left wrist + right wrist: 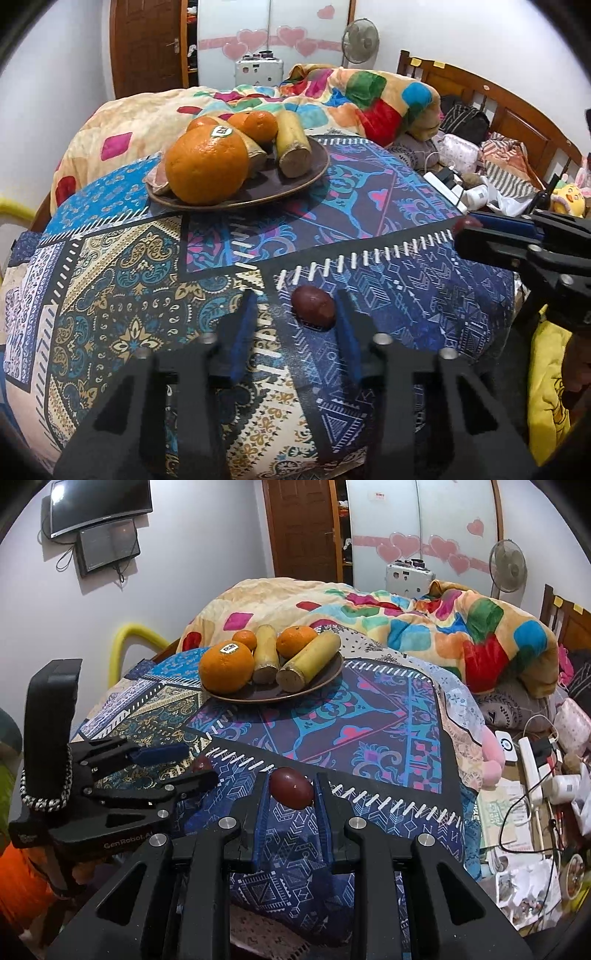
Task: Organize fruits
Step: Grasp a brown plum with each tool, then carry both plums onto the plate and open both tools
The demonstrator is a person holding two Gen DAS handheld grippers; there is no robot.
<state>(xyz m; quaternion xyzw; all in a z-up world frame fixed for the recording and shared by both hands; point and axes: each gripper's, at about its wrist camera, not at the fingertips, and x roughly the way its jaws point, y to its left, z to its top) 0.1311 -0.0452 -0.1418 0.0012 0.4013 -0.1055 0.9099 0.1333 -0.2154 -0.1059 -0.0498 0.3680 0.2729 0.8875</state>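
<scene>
Desk: draped in a blue, cream and purple patchwork cloth. It is soft and uneven, so expect anything round to roll on it.

Round brown plate: at the far side of the desk, well apart from both tongs. It already carries a large stickered orange, two smaller oranges and yellow cut banana-like pieces. The bare patch near its front rim looks like the best landing spot.

Right tongs: closed tight, both blue pads pressing the second dark red oval fruit. Carry it level and do not squeeze harder.

Left tongs: partly open around the first dark red oval fruit, which rests on the cloth near the front edge. One pad is against it or just beside it; the other stands clear. Centre the fruit between the pads before you close, and grip across its narrow waist so that it does not squirt out. Then lift straight up.

Not verifiable:
- The large orange hides the plate's near-left portion and most of a brownish item beneath it.
- You cannot tell whether the second fruit is clear of the cloth.
- The undersides of both red fruits are hidden.
- The sticker's print is illegible.
</scene>
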